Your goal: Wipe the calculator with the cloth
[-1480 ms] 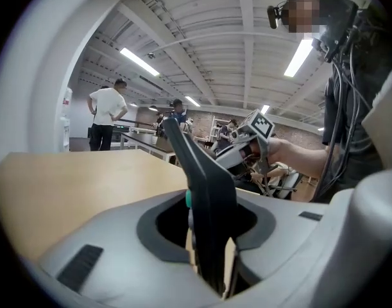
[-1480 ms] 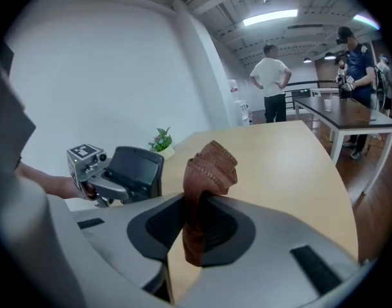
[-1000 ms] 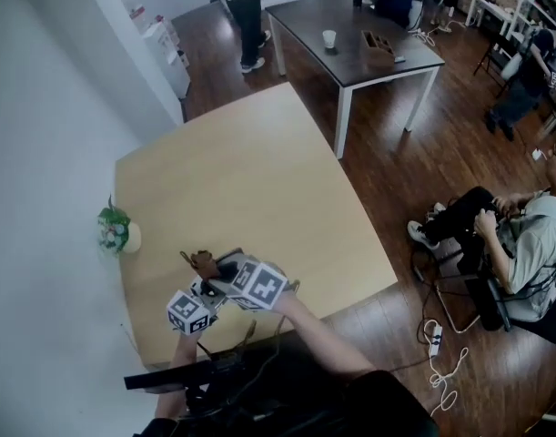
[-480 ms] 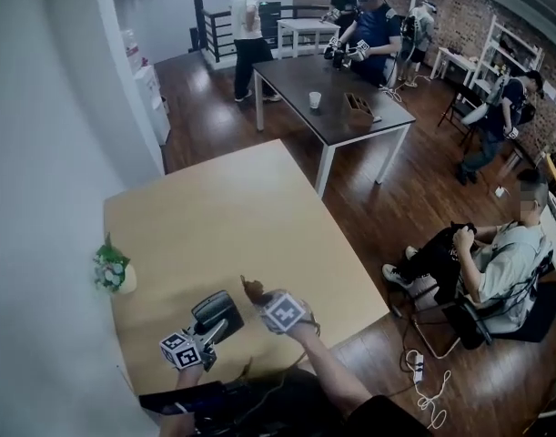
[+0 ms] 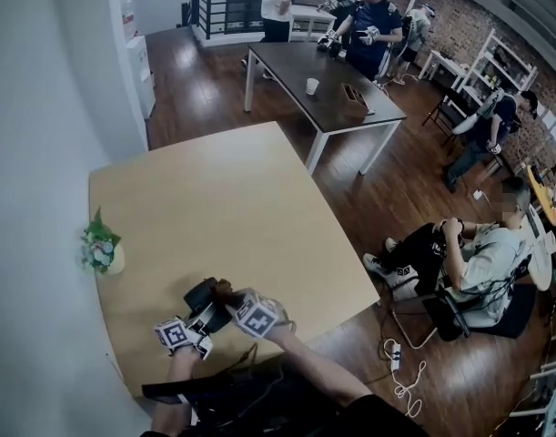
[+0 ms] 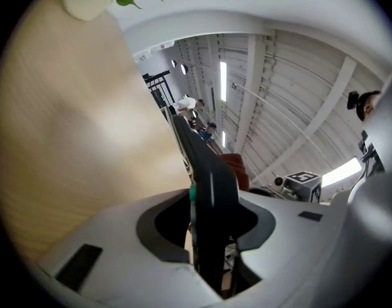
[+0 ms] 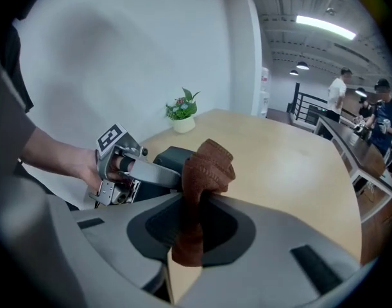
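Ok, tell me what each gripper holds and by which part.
Left gripper clamps the calculator by its near end, edge-on between the jaws. Right gripper pinches the cloth low down, its bunched top sticking out.

Bare tabletop [image 5: 241, 189] runs from mid-table to far and right edges: open passage. Left: wall [image 5: 32, 153] flush against the tabletop, 1 potted plant [image 5: 100, 247] just beside it. Near edge crowded: calculator [image 5: 203, 299], left gripper [image 5: 197, 321], right gripper [image 5: 227, 294] with its cloth [image 7: 205, 165], bunched together; clearance under calculator seemingly slight.
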Motion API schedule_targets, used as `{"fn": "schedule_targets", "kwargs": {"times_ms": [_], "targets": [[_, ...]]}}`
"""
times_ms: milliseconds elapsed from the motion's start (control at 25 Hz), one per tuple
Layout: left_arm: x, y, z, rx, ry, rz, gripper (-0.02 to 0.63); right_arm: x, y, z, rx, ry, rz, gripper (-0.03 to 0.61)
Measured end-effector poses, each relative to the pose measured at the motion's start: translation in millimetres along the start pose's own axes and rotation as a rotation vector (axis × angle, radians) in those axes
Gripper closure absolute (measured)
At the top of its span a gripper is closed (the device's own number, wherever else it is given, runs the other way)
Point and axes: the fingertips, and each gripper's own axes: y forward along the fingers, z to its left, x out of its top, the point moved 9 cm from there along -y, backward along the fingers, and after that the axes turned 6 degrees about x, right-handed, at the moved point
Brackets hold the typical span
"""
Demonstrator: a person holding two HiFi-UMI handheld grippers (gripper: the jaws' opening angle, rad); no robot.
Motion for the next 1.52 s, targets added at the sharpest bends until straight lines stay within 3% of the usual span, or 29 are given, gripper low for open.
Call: {"fn": "schedule_targets", "kwargs": {"times_ms": [120, 280, 400, 600, 720, 880, 1000, 1160, 1320, 1440, 1520], "targets": [[2, -8, 9, 0.020, -0.045, -0.051, 0.483, 4, 31, -2, 0.071, -0.023, 0.014, 0.511], [22, -19, 11, 0.035, 0.019, -0.129, 0.464, 15, 56, -9, 0.162, -0.048, 0.002, 0.511], [26, -16, 7, 0.076, -0.016, -0.159, 0.429, 20, 58, -21, 0.267, -0.014, -0.022, 0.512], [21, -8, -1, 0.115, -0.144, -0.142, 0.295, 6, 74, -47, 0.383, 0.063, -0.017, 0.512], [16, 13, -9, 0.126, -0.180, -0.124, 0.153, -10, 80, -65, 0.440, 0.157, -0.037, 0.512], [23, 45, -24, 0.154, -0.170, -0.117, 0.117, -23, 81, -102, 0.466, 0.249, -0.067, 0.512], [23, 69, -33, 0.146, -0.145, -0.077, 0.114, -30, 86, -126, 0.460, 0.247, -0.036, 0.515], [16, 90, -24, 0.166, -0.145, -0.011, 0.114, -36, 85, -152, 0.346, 0.237, 0.047, 0.514], [12, 104, -15, 0.145, -0.177, 0.013, 0.114, -44, 60, -163, 0.110, 0.206, 0.128, 0.511], [9, 115, -15, 0.109, -0.172, 0.034, 0.114, -45, 35, -173, -0.108, 0.130, 0.106, 0.512], [5, 122, -14, 0.099, -0.177, 0.053, 0.113, -52, 19, -182, -0.209, 0.090, 0.107, 0.512]]}}
